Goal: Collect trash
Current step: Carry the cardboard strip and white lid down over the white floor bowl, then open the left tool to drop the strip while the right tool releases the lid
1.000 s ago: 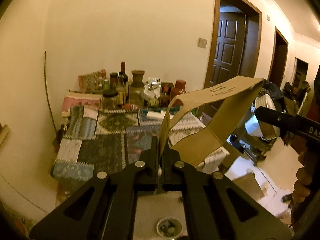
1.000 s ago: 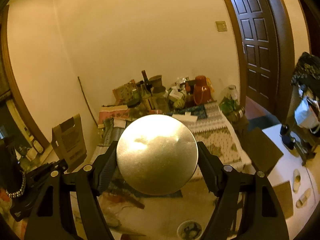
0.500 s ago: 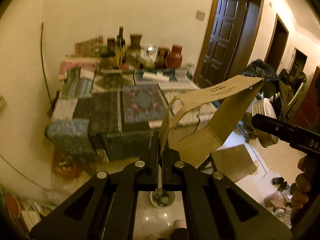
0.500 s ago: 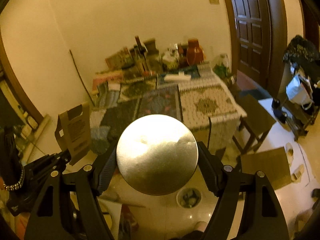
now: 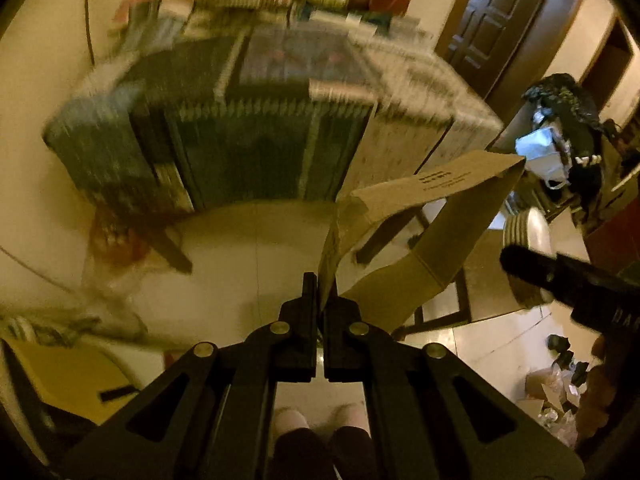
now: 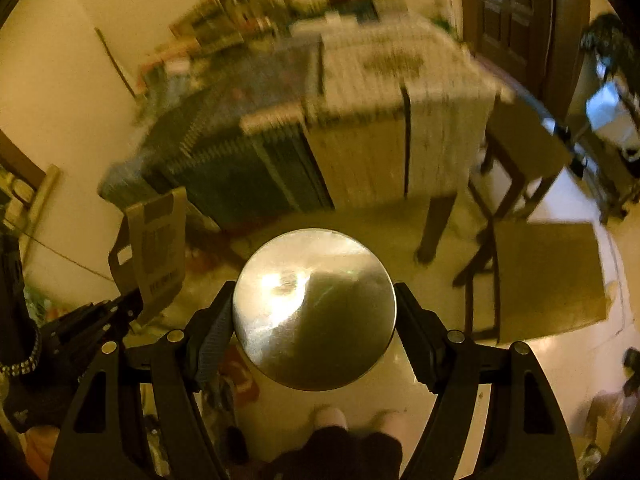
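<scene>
My left gripper is shut on a brown cardboard sleeve that sticks up and to the right of the fingers. The same cardboard sleeve and the left gripper show at the left of the right wrist view. My right gripper is shut on a round silver can, whose flat end faces the camera. That can and the right gripper show at the right edge of the left wrist view. Both grippers point down at the floor.
A table under a patterned cloth, with bottles and jars at its far end, stands ahead. A wooden chair stands right of it. Dark doors are at the right. Clutter lies on the floor at left and right. My feet show below.
Both grippers have tilted down and pulled back from the table, so the floor and my feet now fill the lower view. The holds on the cardboard and can are unchanged.
</scene>
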### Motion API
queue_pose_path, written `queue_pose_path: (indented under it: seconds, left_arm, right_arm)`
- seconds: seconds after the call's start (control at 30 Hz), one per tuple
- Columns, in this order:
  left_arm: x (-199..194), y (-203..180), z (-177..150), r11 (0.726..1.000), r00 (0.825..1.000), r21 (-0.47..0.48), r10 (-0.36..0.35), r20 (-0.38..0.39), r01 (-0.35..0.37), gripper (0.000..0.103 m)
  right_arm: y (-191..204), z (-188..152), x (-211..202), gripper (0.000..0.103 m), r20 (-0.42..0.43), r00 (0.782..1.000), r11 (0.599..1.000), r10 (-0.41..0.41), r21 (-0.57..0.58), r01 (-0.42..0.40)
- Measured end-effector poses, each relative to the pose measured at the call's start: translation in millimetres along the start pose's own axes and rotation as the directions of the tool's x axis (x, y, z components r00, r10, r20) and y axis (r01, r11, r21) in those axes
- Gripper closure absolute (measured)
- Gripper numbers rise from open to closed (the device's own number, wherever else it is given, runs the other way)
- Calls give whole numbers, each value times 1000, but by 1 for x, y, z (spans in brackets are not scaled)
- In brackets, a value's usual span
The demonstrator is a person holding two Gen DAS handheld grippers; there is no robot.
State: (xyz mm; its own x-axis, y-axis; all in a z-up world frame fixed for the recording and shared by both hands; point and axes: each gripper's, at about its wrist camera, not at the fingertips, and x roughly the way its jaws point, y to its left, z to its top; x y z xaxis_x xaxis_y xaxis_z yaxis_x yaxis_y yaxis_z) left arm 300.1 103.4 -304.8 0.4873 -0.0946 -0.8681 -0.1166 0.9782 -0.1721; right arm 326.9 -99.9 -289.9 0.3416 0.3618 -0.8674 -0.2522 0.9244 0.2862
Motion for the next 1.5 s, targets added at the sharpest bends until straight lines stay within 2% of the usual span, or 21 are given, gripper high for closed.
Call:
queue_pose_path:
  seconds: [0.17,0.3,0.43,0.57,0.67,0.83,1.0,1.03,1.1,1.13,1.17,1.3,1.5]
  left_arm:
    - [76,8,-25,999,997,-29,23,-79,-25,103]
    - [134,17,-48,997,989,-16,72,-130,-75,103]
    - [181,25,-66,995,983,-12,96,-157,-99,103]
    - [225,33,-80,993,977,-21,109,-183,-115,103]
    - [254,35,-88,992,973,-21,121,-198,-128,103]
    - [297,34,-94,993,964,-38,100,-244,-113,103]
    - [337,16,-100,995,949,-2,92,-302,-97,102]
    - [344,12,-101,996,944,8,90,-318,-93,98]
    - [356,3,-102,996,929,24,90,-358,-88,82]
    - [360,1,-103,996,922,30,94,-375,-89,64]
    - [363,-2,-104,995,918,37,97,-383,-89,59]
    - [358,-8,-103,995,914,63,102,-392,-84,59]
    - [319,-15,-86,995,929,73,92,-358,-70,59]
  right_arm:
    - [-30,-25,75,30,-103,995,1000,-4,17,6]
    - [-44,-34,119,30,-120,992,999,46,11,-45]
    - [-50,-39,163,29,-109,993,998,51,-35,-55]
    - [-64,-44,213,29,-157,983,995,99,-7,-101]
    - [-72,-49,236,29,-180,979,995,95,-3,-97]
    - [-83,-58,249,29,-183,981,998,62,-8,-64]
    - [-98,-60,253,29,-205,978,999,48,22,-45]
    - [-101,-61,253,29,-207,978,999,32,18,-29]
    - [-104,-60,252,29,-203,979,1000,12,19,-8]
    - [-106,-60,252,29,-203,979,1000,7,23,-2]
    - [-108,-60,251,29,-205,979,1000,4,29,2]
    - [-112,-55,241,29,-197,980,999,3,49,7]
    - [-99,-43,208,29,-174,985,999,-10,41,18]
